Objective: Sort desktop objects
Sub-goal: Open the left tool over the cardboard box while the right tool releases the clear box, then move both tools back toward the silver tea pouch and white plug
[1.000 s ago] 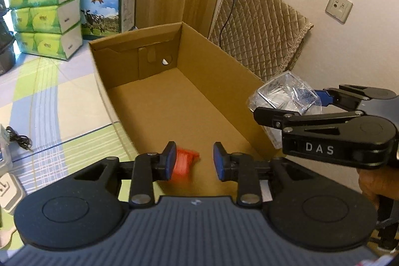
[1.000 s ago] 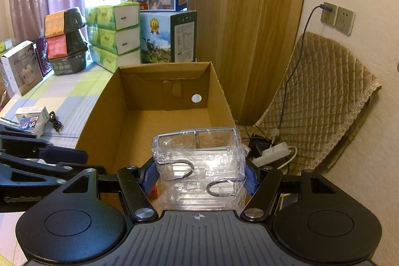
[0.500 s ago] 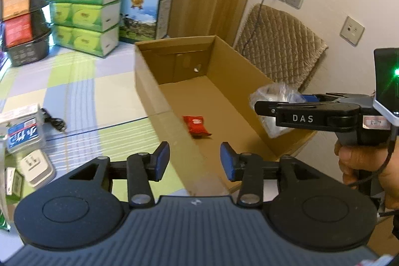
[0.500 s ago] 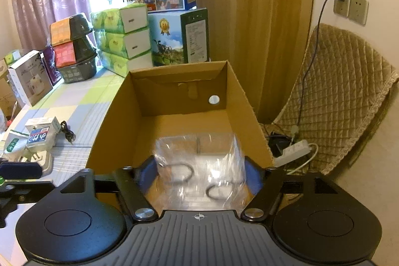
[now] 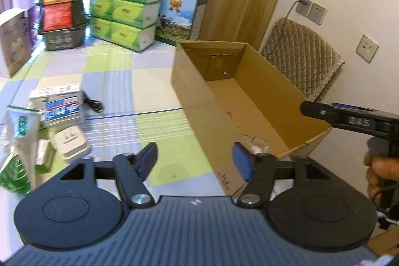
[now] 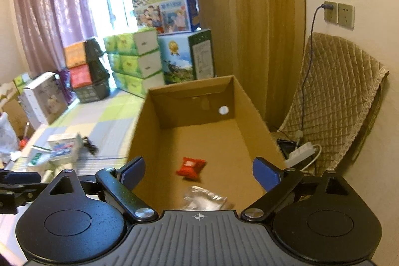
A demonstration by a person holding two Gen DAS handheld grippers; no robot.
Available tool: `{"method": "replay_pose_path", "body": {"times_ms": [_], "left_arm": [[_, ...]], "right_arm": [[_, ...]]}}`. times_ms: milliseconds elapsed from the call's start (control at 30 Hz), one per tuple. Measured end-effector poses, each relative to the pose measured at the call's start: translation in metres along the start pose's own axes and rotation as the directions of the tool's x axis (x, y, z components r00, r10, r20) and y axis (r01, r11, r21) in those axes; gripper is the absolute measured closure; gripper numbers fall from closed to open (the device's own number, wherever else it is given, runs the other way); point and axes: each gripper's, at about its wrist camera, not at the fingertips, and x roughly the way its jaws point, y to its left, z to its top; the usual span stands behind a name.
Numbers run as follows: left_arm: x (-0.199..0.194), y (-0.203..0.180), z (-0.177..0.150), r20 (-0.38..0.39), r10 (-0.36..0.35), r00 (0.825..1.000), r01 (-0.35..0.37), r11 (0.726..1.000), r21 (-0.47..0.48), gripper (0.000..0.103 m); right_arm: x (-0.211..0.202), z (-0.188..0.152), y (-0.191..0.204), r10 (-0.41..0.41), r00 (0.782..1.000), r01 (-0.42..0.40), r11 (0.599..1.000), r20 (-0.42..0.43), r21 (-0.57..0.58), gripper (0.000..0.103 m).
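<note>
An open cardboard box (image 6: pixel 189 101) (image 5: pixel 192 84) stands on the checked tablecloth at the table's right end. Inside it lie a red snack packet (image 6: pixel 190 167) and a clear plastic container (image 6: pixel 205 198), partly hidden behind my right gripper's body. The clear container (image 5: pixel 255 145) also shows low in the box in the left wrist view. My right gripper (image 6: pixel 198 172) hangs open over the box's near end, empty. My left gripper (image 5: pixel 195 161) is open and empty, above the table just left of the box's near corner. Loose items wait at the left: a blue-and-white carton (image 5: pixel 61 107), a white adapter (image 5: pixel 71 145), a green-and-white bag (image 5: pixel 17 153).
Green tissue packs (image 5: pixel 124 14), milk cartons (image 5: pixel 180 16) and black baskets (image 5: pixel 62 16) line the table's far edge. A black cable (image 5: pixel 93 104) lies beside the carton. A quilted chair (image 6: pixel 334 101) and a power strip (image 6: pixel 301 151) stand right of the box by the wall.
My right gripper has opened and the clear container has dropped into the box. My left gripper let go of the red packet, pulled back and swung left toward the loose items.
</note>
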Motion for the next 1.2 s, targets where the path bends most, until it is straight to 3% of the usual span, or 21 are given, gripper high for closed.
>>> {"method": "replay_pose_path", "body": {"times_ms": [267, 500, 867, 1200], "left_arm": [[-0.044, 0.028, -0.023, 0.029, 0.08, 0.996, -0.079, 0.996, -0.041, 0.017], [-0.091, 0.055, -0.042, 0.072, 0.201, 0.977, -0.198, 0.979, -0.052, 0.001], [-0.139, 0.117, -0.063, 0.081, 0.324, 0.942, -0.314, 0.942, -0.116, 0.001], [-0.14, 0.169, -0.064, 0.046, 0.33, 0.943, -0.319, 0.935, -0.158, 0.001]], "right_arm": [[-0.034, -0.019, 0.059, 0.103, 0.994, -0.102, 0.994, 0.021, -0.04, 0.007], [-0.049, -0.031, 0.106, 0.193, 0.981, -0.192, 0.979, 0.009, -0.066, 0.002], [-0.049, -0.034, 0.163, 0.278, 0.96, -0.279, 0.95, -0.024, -0.141, 0.002], [-0.034, -0.041, 0.199, 0.302, 0.951, -0.31, 0.929, -0.071, -0.2, 0.002]]}}
